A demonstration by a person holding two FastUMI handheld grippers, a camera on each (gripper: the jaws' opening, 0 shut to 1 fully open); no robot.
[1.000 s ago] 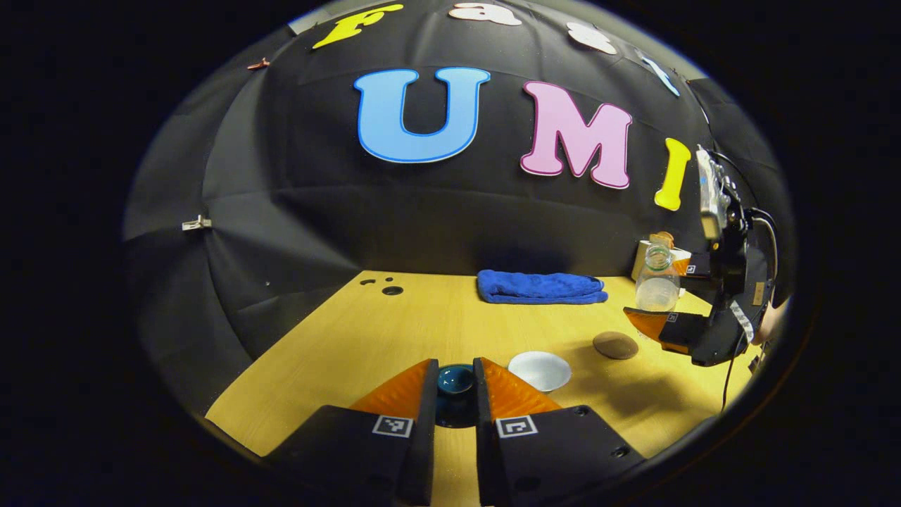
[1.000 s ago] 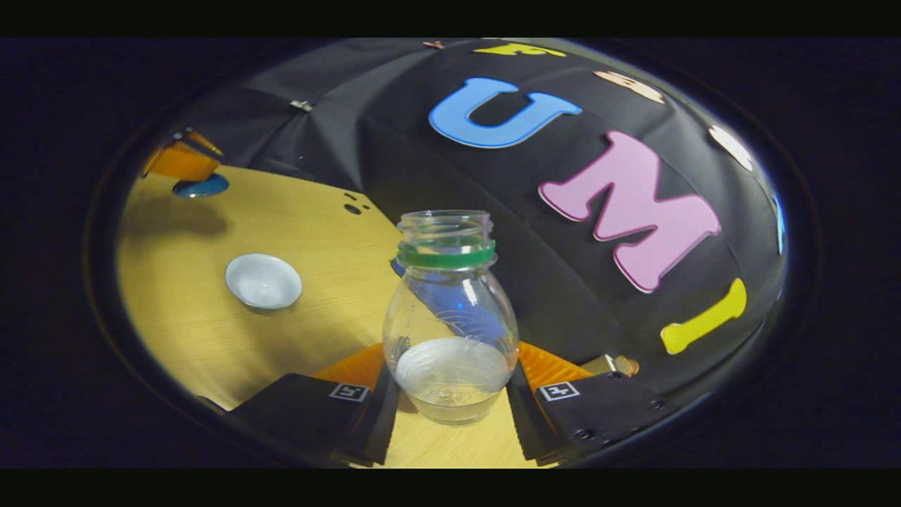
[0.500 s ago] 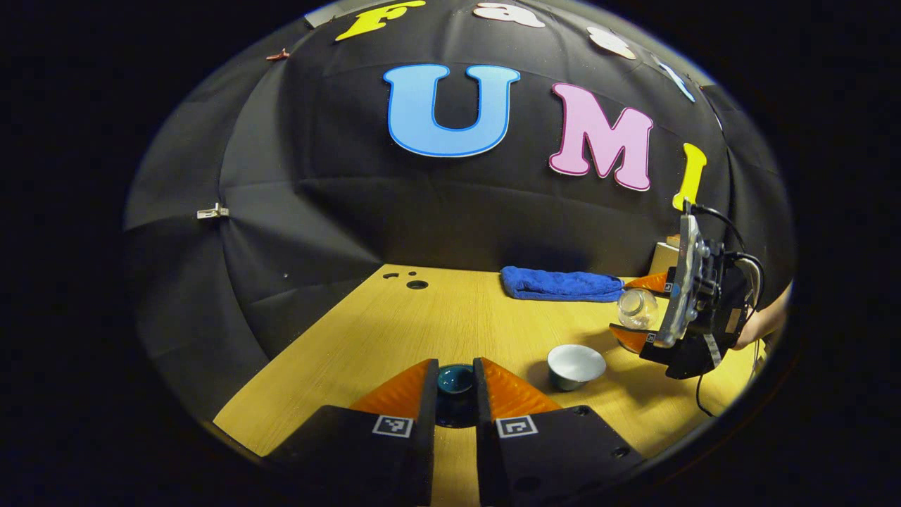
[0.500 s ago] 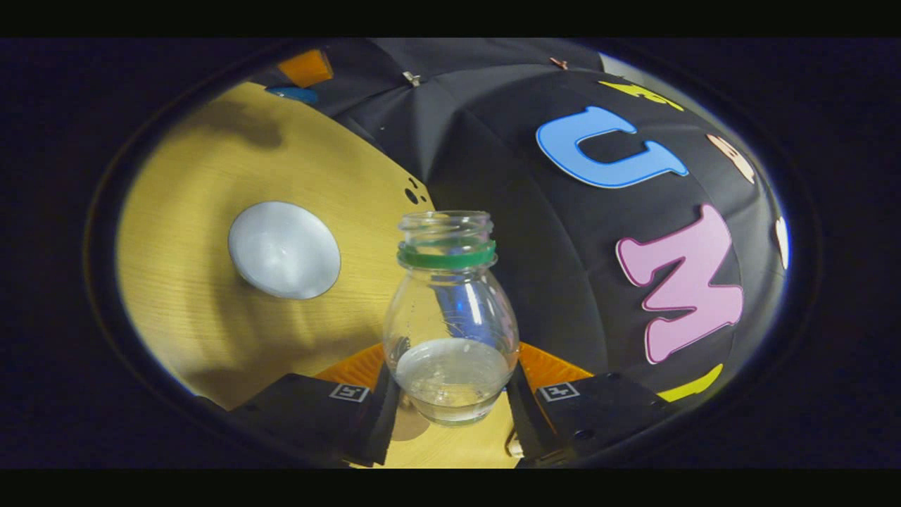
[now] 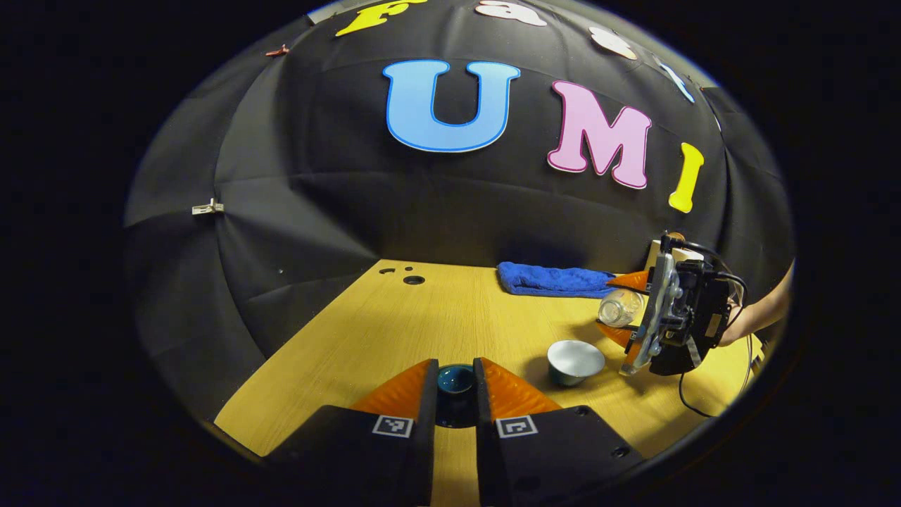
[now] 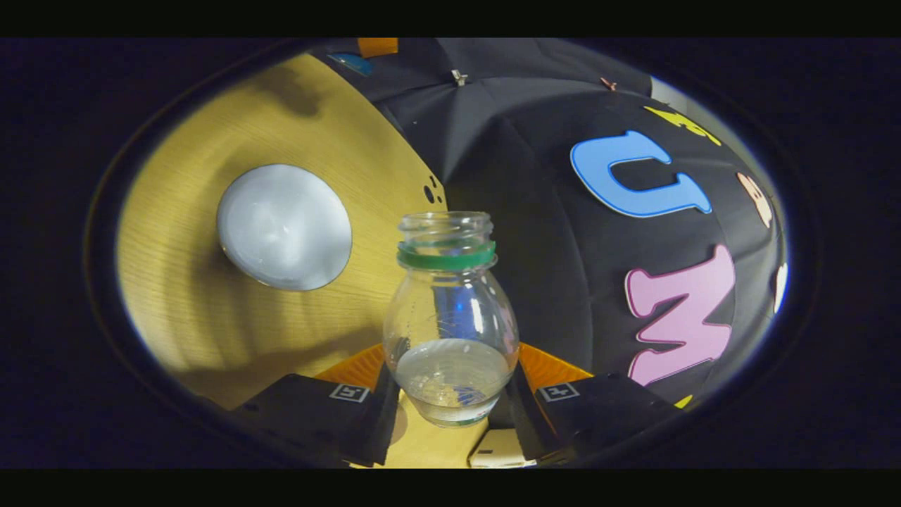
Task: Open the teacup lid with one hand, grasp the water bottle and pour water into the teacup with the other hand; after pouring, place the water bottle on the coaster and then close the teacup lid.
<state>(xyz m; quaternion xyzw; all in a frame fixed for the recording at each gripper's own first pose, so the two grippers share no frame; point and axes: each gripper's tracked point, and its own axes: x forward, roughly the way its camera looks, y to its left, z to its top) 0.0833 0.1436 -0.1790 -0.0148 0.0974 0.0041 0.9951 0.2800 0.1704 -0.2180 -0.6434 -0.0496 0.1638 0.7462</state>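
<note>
The right gripper (image 6: 450, 394) is pinching the water bottle (image 6: 450, 317) with its 2 fingers, tilting it beside the open teacup (image 6: 284, 227). The left gripper (image 5: 455, 394) is clamping the teacup lid (image 5: 455, 380) above the table (image 5: 436, 317); its view is also showing a blue towel (image 5: 552, 279).

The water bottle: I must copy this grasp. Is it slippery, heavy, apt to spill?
The water bottle looks smooth, rounded and clear, so probably slippery between the right gripper fingers. With little water in it, it is likely light. It has no cap, so tilting should spill readily.
</note>
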